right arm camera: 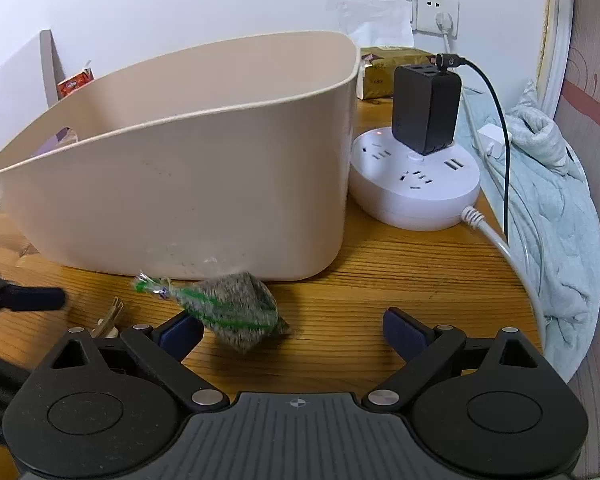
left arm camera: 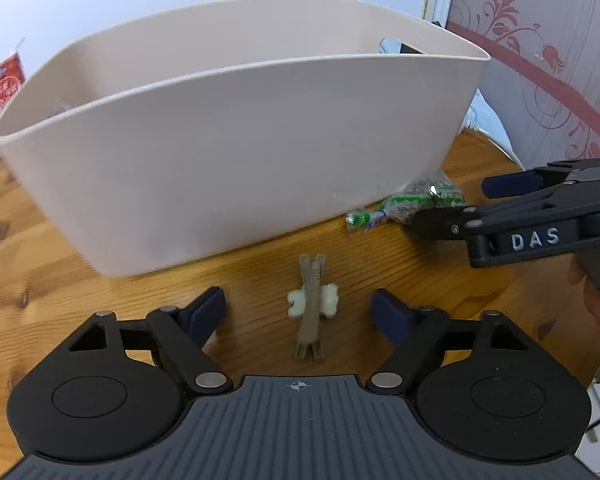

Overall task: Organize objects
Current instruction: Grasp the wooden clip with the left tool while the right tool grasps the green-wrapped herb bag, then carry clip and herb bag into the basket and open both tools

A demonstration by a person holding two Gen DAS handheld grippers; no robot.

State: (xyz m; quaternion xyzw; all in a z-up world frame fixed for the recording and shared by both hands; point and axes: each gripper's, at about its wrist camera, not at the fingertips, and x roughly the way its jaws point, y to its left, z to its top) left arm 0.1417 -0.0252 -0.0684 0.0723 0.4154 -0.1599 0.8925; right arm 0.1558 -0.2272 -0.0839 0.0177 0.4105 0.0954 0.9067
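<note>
Care is needed with the left gripper, wide open and empty around the small tan clip with white plastic wings lying on the wooden table before the beige plastic bin: centre, then close gently

Round white power strip on wooden worktop | black charger plugged into strip's top | wall socket above strip | pale blue blanket right of strip | yellow-brown packet behind strip
</note>
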